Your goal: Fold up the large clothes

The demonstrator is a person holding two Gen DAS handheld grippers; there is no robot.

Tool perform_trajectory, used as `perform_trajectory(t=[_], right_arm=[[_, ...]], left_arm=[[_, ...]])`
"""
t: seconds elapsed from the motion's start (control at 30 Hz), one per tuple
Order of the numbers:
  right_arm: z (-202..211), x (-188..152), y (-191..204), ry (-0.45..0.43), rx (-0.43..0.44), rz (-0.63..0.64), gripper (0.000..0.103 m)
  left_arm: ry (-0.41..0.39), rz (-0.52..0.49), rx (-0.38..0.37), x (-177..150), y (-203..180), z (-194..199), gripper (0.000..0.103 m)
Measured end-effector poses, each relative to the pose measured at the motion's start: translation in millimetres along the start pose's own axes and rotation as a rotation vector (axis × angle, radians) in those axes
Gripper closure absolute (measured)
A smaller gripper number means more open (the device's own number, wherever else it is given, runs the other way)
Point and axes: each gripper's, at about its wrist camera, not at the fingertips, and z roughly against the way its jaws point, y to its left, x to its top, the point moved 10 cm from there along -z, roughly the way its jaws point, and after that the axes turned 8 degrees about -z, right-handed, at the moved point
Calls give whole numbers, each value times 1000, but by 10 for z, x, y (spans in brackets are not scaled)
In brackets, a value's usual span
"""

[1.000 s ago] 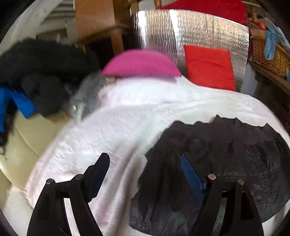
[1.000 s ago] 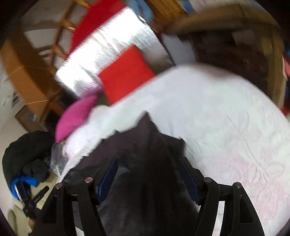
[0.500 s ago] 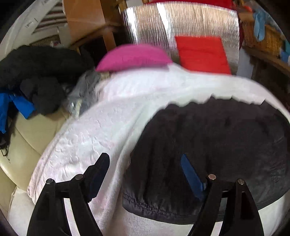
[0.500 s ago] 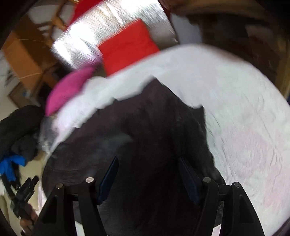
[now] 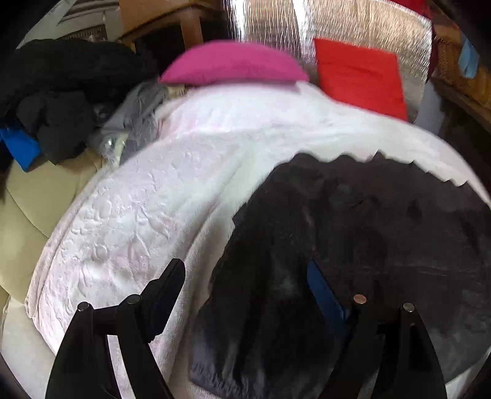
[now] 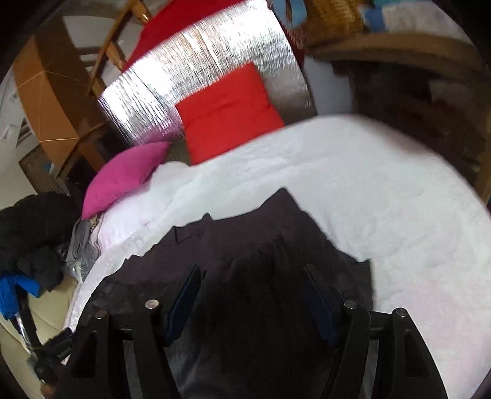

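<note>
A large black garment lies spread flat on a white quilted bedspread. My left gripper hovers open over the garment's left edge: one finger is above the white cover, the other above the black cloth, and nothing is pinched. In the right wrist view the same garment runs up to a pointed far corner. My right gripper stands open just above the dark cloth, and its blue pads do not press on it. Whether the fingertips touch the fabric I cannot tell.
A pink cushion and a red cushion lean at the bed's far end against a silver foil panel. Dark clothes and a grey cloth are heaped at the left. A wicker basket sits far right.
The left gripper has sunk and tilted toward the garment, which now fills more of its view. The right gripper has slid sideways over the black cloth. Both jaws stayed wide.
</note>
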Motion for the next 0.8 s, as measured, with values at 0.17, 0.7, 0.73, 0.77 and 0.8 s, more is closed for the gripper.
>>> perform_trajectory(t=[0.17, 0.7, 0.73, 0.77, 0.8], right_arm=[[-775, -145, -464, 200, -93, -123, 31], [1548, -564, 169, -178, -23, 84, 26], [1709, -624, 219, -183, -25, 96, 25], [1884, -696, 253, -188, -32, 111, 25], [2057, -775, 312, -199, -36, 126, 25]], left_arm=[[66, 51, -83, -65, -65, -274, 12], [-317, 11, 57, -75, 17, 1999, 9], [-341, 5, 67, -96, -1, 2223, 8], [-364, -2, 71, -92, -6, 2386, 8], [-384, -7, 76, -62, 36, 2496, 6]])
